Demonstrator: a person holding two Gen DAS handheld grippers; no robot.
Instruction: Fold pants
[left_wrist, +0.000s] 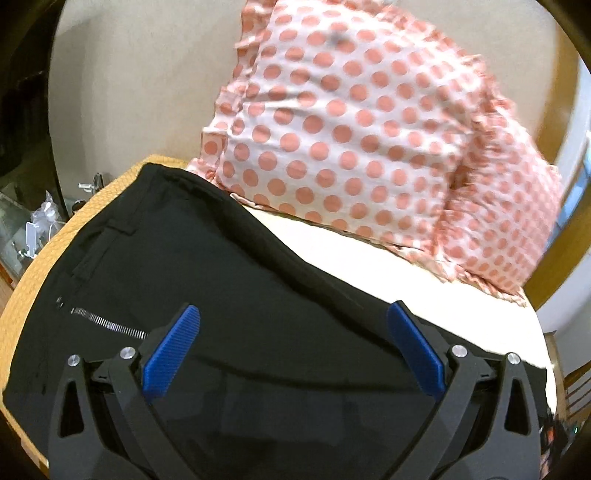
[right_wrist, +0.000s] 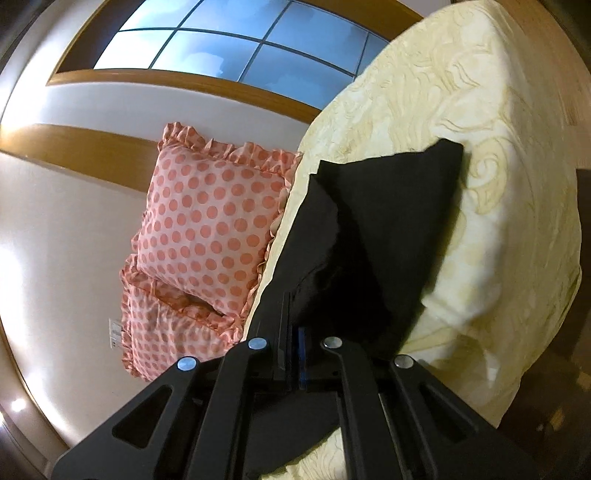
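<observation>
Right gripper (right_wrist: 295, 332): jaws together, clamped on a fold of the black pants (right_wrist: 354, 236), fabric lifted and draped over the cream bedspread (right_wrist: 480, 184). Left gripper (left_wrist: 291, 325): blue pads (left_wrist: 171, 354) wide apart, nothing between them, hovering over the pants' waist end (left_wrist: 207, 266). Waistband, belt loop and open zipper (left_wrist: 107, 323) visible. Polka-dot pillow (left_wrist: 354, 122) just behind.

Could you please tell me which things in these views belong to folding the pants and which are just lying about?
Job:
black pants
right gripper, shut on the pants
left gripper, open above them

Lying about:
polka-dot pillows
cream bedcover
window
</observation>
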